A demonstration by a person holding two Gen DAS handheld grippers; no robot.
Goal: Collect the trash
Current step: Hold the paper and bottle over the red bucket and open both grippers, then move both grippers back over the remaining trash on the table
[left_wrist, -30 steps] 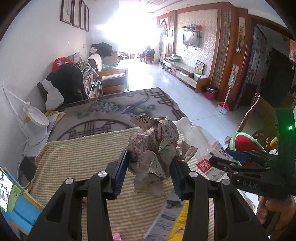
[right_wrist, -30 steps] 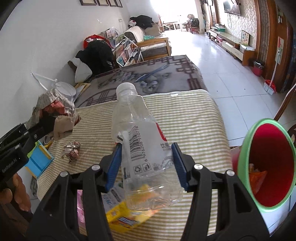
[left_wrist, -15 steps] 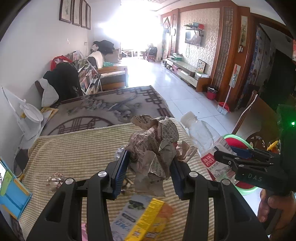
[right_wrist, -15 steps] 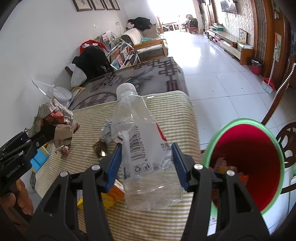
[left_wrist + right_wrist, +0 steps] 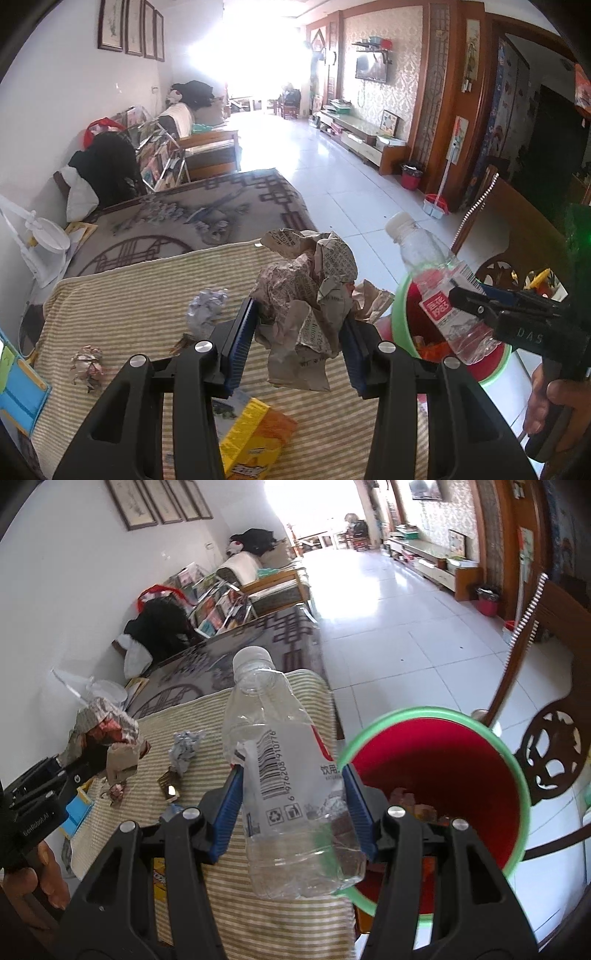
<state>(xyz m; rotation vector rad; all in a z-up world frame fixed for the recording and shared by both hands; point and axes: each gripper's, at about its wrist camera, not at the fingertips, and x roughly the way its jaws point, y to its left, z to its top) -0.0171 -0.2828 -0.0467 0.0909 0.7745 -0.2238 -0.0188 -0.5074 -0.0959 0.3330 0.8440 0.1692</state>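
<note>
My left gripper (image 5: 297, 341) is shut on a crumpled newspaper wad (image 5: 308, 291), held above the striped tablecloth (image 5: 140, 295). My right gripper (image 5: 293, 806) is shut on an empty clear plastic bottle (image 5: 275, 771), cap pointing away. A red bin with a green rim (image 5: 439, 771) stands just right of the table edge, and the bottle's base overlaps its near rim. In the left wrist view the bottle (image 5: 432, 291) and the right gripper (image 5: 480, 301) hang over the bin (image 5: 400, 317). In the right wrist view the left gripper (image 5: 88, 758) holds the wad (image 5: 105, 731) at far left.
On the cloth lie a grey paper ball (image 5: 207, 310), a small crumpled wrapper (image 5: 86, 363), a yellow and orange box (image 5: 255, 435) and a blue object (image 5: 18, 391) at the left edge. A wooden chair (image 5: 546, 716) stands behind the bin. A patterned rug (image 5: 192, 218) lies beyond.
Both grippers have travelled right along the table with their loads. The bin has grown larger in the right wrist view and the bottle now overlaps its rim.
</note>
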